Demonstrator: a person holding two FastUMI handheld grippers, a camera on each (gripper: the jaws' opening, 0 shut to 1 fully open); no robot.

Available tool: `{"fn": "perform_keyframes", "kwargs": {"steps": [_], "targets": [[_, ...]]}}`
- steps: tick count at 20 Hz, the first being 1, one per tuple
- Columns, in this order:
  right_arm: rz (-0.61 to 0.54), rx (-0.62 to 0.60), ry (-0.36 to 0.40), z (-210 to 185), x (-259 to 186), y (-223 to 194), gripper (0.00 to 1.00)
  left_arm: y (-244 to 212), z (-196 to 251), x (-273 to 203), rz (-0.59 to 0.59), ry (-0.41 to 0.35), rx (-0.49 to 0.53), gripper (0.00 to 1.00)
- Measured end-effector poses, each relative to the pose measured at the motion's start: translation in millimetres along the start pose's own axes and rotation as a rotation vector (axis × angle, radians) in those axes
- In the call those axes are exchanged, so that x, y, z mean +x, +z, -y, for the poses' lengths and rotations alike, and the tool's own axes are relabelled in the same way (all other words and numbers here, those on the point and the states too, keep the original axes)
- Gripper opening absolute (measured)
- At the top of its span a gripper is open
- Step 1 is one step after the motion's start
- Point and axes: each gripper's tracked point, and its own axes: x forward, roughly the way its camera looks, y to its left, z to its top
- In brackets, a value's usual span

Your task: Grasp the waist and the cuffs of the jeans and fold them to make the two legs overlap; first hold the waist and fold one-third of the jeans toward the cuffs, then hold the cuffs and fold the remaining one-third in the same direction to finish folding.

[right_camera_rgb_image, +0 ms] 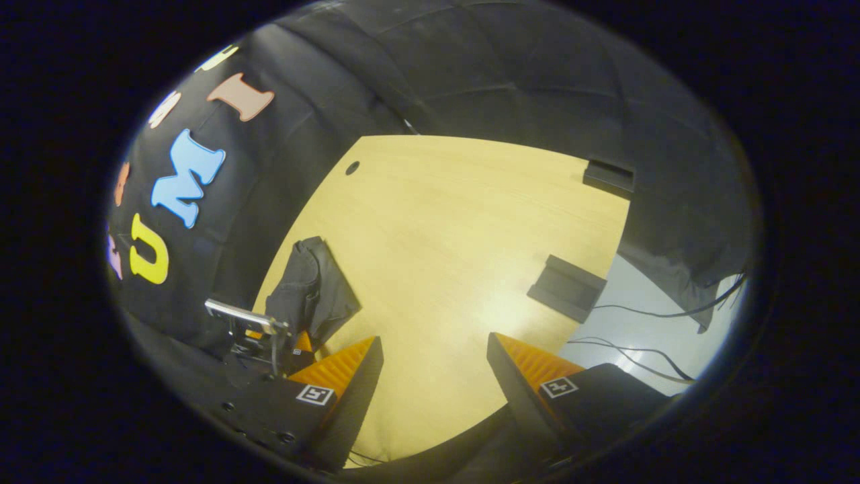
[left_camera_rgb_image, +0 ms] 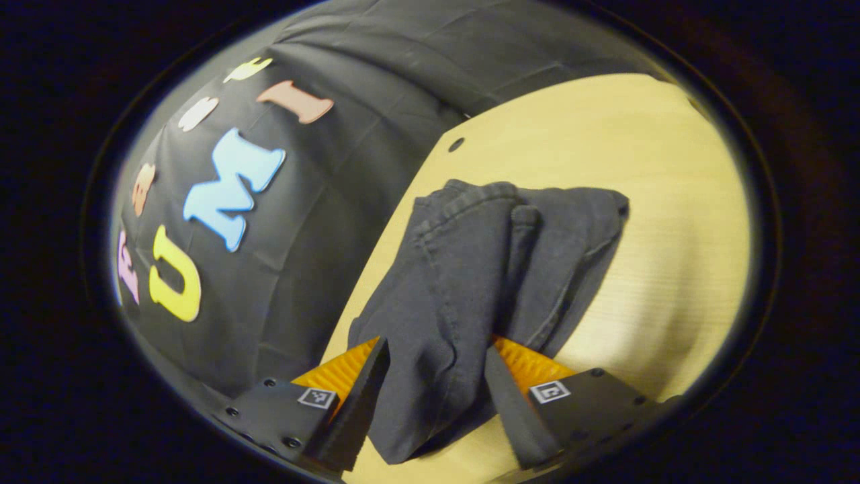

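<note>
Spanning both views, the wooden table [right_camera_rgb_image: 457,222] carries dark jeans [left_camera_rgb_image: 470,282] bundled near its edge by the booth wall. Between the left gripper [left_camera_rgb_image: 437,376]'s spread fingers lies denim; whether they pinch it is unclear. Over bare tabletop, the right gripper [right_camera_rgb_image: 435,376] gapes wide, holding nothing.

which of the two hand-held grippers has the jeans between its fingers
The left hand-held gripper: the dark jeans lie between its fingers. The right hand-held gripper is open over bare table.
</note>
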Motion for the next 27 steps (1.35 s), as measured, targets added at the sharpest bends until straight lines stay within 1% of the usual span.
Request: {"fn": "perform_keyframes", "kwargs": {"steps": [1,2,4,6,7,8,10,12,14,15,16,17,18,19,21,23,24,25,26,27], "targets": [[-0.003,-0.023,0.014,-6.7,2.6,0.9,0.95,3.7,-15.4,-4.9,-0.013,-0.002,-0.032,0.97],[-0.006,-0.053,0.028,-14.9,4.6,2.1,0.95,11.0,-27.6,-13.8,-0.003,0.001,-0.050,0.97],[-0.004,-0.142,0.058,-35.4,6.6,6.7,0.95,35.7,-57.8,-40.8,0.070,0.031,-0.063,0.97],[0.012,-0.247,0.093,-62.5,5.9,15.2,0.95,55.5,-98.5,-84.9,0.147,0.084,-0.095,0.97],[0.027,-0.307,0.114,-79.4,5.1,20.9,0.95,59.9,-122.3,-103.9,0.170,0.106,-0.132,0.97],[0.058,-0.374,0.126,-94.9,3.0,28.1,0.95,62.7,-145.9,-124.3,0.196,0.129,-0.181,0.97],[0.173,-0.548,0.133,-130.0,-2.7,50.5,0.94,70.0,-197.5,-161.3,0.258,0.190,-0.318,0.96],[0.320,-0.725,0.143,-178.6,-15.5,73.0,0.95,67.7,-233.7,-199.7,0.290,0.204,-0.484,0.95],[0.441,-0.832,0.198,-231.3,-33.6,83.6,0.95,65.3,-266.8,-230.8,0.287,0.276,-0.617,0.95],[0.484,-0.854,0.234,-254.8,-39.9,83.3,0.94,66.5,-273.7,-239.7,0.300,0.289,-0.696,0.95],[0.498,-0.857,0.272,-272.3,-41.5,76.8,0.95,69.3,-276.8,-250.3,0.323,0.298,-0.776,0.96],[0.489,-0.847,0.299,-286.5,-39.1,69.5,0.95,73.1,-277.4,-255.7,0.342,0.321,-0.834,0.96],[0.475,-0.829,0.306,-292.2,-34.4,63.8,0.96,75.5,-278.2,-259.7,0.346,0.335,-0.867,0.96],[0.477,-0.815,0.311,-295.9,-34.1,60.5,0.96,77.4,-278.5,-258.4,0.336,0.329,-0.880,0.95],[0.507,-0.810,0.328,-303.5,-41.9,56.4,0.97,80.2,-271.4,-257.1,0.333,0.292,-0.884,0.96],[0.541,-0.848,0.346,-305.0,-48.6,49.9,0.96,82.1,-267.8,-255.8,0.348,0.275,-0.886,0.96],[0.551,-0.868,0.334,-297.8,-50.6,48.4,0.96,85.0,-264.5,-255.3,0.355,0.253,-0.887,0.96],[0.553,-0.885,0.313,-289.7,-52.5,47.5,0.96,87.0,-260.2,-253.9,0.361,0.228,-0.886,1.00],[0.554,-0.897,0.292,-280.9,-53.8,46.6,0.96,90.7,-255.7,-253.0,0.367,0.211,-0.885,0.96],[0.557,-0.906,0.282,-273.6,-57.2,45.7,0.96,96.9,-246.7,-253.4,0.375,0.190,-0.884,0.96]]}}
